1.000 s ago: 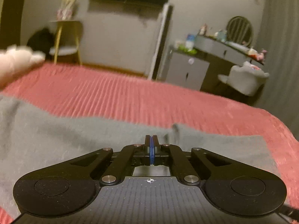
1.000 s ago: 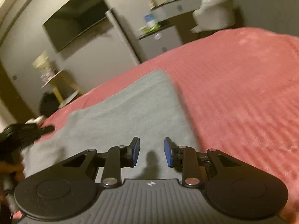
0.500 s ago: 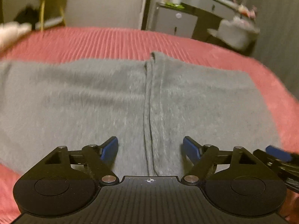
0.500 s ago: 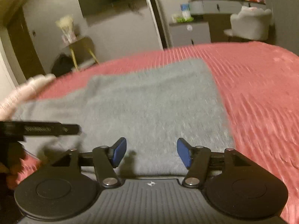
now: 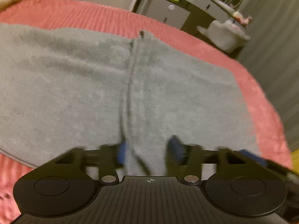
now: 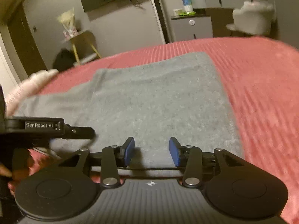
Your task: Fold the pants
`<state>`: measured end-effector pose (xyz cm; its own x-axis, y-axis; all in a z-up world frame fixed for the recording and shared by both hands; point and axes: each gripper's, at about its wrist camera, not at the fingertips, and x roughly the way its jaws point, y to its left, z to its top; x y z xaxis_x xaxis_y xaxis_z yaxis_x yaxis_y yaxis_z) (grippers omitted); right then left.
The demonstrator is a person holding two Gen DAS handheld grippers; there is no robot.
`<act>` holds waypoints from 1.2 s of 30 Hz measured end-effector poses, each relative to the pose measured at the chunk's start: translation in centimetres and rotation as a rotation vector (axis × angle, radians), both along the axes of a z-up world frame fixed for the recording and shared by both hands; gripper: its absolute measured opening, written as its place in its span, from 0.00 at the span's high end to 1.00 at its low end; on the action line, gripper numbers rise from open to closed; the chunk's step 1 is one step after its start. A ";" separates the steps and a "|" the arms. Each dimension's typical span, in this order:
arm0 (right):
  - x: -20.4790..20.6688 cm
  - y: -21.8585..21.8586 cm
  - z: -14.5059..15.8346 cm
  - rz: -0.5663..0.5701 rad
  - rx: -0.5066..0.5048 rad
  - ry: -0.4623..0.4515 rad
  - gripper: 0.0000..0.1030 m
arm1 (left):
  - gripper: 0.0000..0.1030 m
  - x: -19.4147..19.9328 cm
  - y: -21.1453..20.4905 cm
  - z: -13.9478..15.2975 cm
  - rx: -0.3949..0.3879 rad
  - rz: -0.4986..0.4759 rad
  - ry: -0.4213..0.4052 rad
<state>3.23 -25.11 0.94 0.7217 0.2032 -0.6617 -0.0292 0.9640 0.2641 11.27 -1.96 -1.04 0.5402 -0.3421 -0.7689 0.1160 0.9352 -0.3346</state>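
Note:
Grey pants (image 5: 78, 85) lie flat on the red bedspread (image 5: 93, 16), with a seam (image 5: 130, 78) running away from me down the middle. My left gripper (image 5: 147, 153) is open and empty, low over the near edge of the pants, its fingers either side of the seam. My right gripper (image 6: 151, 151) is open and empty over the near edge of the same pants (image 6: 158, 97). The left gripper's body (image 6: 44, 127) shows at the left of the right wrist view.
The red bedspread (image 6: 261, 85) extends right and beyond the pants. A pale fluffy thing (image 6: 28, 85) lies at the bed's left. Past the bed stand a yellow stool (image 6: 82, 44), a grey cabinet (image 6: 192, 26) and a dresser with a light chair (image 5: 224, 33).
My left gripper opened from shut, tipped down over the pants, then narrowed a little. My right gripper opened wider and settled at the near edge of the pants.

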 end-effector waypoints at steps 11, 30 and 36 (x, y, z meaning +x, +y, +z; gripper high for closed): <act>-1.7 1.3 0.8 0.020 -0.062 -0.041 0.48 | 0.84 -1.0 0.6 1.3 0.017 0.011 -0.053; -2.4 -2.3 0.4 -0.164 -0.025 -0.081 0.39 | 0.85 -2.1 3.8 3.5 0.024 0.134 -0.138; -0.5 -3.4 -1.4 -0.214 -0.025 0.040 0.32 | 0.72 -1.0 4.4 2.4 0.042 0.176 -0.049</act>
